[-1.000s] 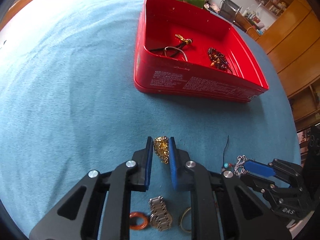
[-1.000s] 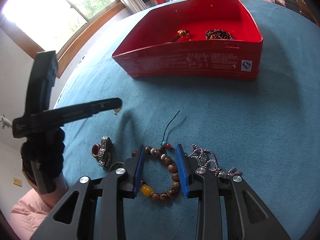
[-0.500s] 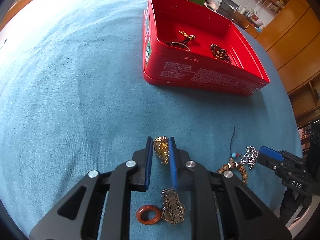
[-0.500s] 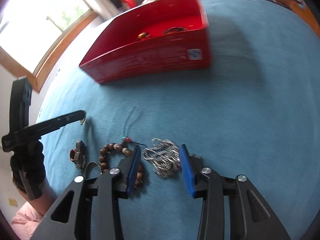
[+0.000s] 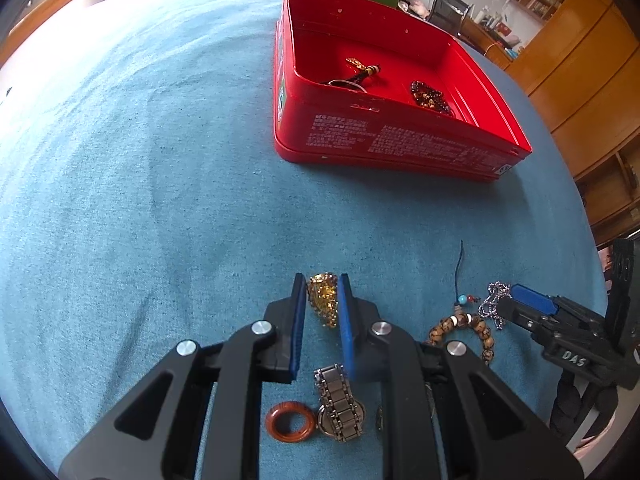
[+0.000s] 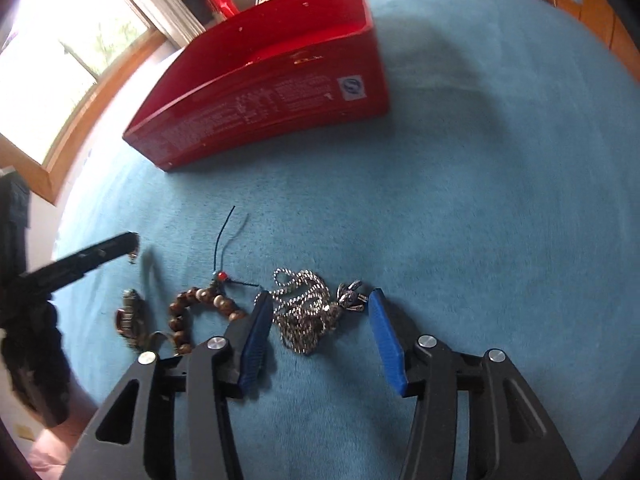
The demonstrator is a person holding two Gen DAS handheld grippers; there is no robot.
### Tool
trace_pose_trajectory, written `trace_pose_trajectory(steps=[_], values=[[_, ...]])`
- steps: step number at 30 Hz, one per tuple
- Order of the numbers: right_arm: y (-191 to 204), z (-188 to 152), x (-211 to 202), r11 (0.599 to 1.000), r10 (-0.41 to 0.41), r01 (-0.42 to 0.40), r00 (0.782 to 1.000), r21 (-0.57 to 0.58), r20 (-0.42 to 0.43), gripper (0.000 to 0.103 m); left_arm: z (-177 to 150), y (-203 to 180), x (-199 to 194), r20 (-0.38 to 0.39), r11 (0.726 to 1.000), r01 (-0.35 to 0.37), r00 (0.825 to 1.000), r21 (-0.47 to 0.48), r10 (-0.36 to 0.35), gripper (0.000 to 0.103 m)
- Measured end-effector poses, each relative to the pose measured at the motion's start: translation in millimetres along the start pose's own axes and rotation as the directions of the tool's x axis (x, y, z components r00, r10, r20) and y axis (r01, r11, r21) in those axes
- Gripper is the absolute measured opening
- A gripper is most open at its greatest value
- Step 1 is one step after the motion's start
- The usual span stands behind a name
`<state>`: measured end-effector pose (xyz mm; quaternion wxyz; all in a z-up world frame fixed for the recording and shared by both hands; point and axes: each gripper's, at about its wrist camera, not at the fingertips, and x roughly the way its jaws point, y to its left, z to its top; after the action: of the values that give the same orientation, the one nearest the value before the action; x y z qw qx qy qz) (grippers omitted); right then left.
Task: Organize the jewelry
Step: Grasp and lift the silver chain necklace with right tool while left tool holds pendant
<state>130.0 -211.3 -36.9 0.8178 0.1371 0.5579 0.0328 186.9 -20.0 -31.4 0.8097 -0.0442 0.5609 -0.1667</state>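
The red box (image 5: 400, 148) stands far ahead of both tools. The left tool (image 5: 322, 300) grips a gold pendant (image 5: 323, 298); carry it level. The right tool (image 6: 316, 320) is open around the silver chain (image 6: 304, 316); close low, gathering the whole heap.

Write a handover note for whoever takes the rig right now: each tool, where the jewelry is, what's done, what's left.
Left tool: shut on the gold piece, above the blue cloth.
Right tool: open, straddling the silver chain on the cloth, not gripping.
Done: the red tin holds a dark bead bracelet and a corded piece.
Left: gold piece, silver chain, wooden bead bracelet, metal watch, brown ring all go into the tin.
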Motion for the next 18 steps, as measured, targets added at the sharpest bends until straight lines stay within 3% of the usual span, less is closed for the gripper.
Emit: trace_pose_trajectory(steps=[2,5,7,10,18], values=[[8.5,1.0,3.3,0.998,-0.052,0.053,0.998,-0.041,0.020,0.045,-0.3,-0.8,-0.4,0.002,1.000,-0.003,1.000,-0.001,0.003,0.014],[14.4,0.5,5.4,0.994,-0.077,0.081,0.996,-0.075,0.046,0.030,-0.2,-0.9,-0.3,0.002,1.000,-0.003,1.000,-0.002,0.003,0.014],[13.8,0.1,6.0,0.996,-0.039,0.042,0.998,-0.075,0.047,0.010,-0.3,-1.3,-0.6,0.005,1.000,-0.003,1.000,-0.001,0.003,0.014],[10.8,1.3,4.4,0.998,-0.005,0.008,0.999,-0.068,0.052,0.009,-1.3,-1.6,-2.1,0.010,1.000,-0.003,1.000,-0.001,0.003,0.014],[-7.4,5.6,-39.2,0.997,0.081,-0.077,0.983,-0.031,0.162,0.009,-0.9,1.6,-12.7,0.047,1.000,-0.009,0.999,-0.006,0.009,0.014]])
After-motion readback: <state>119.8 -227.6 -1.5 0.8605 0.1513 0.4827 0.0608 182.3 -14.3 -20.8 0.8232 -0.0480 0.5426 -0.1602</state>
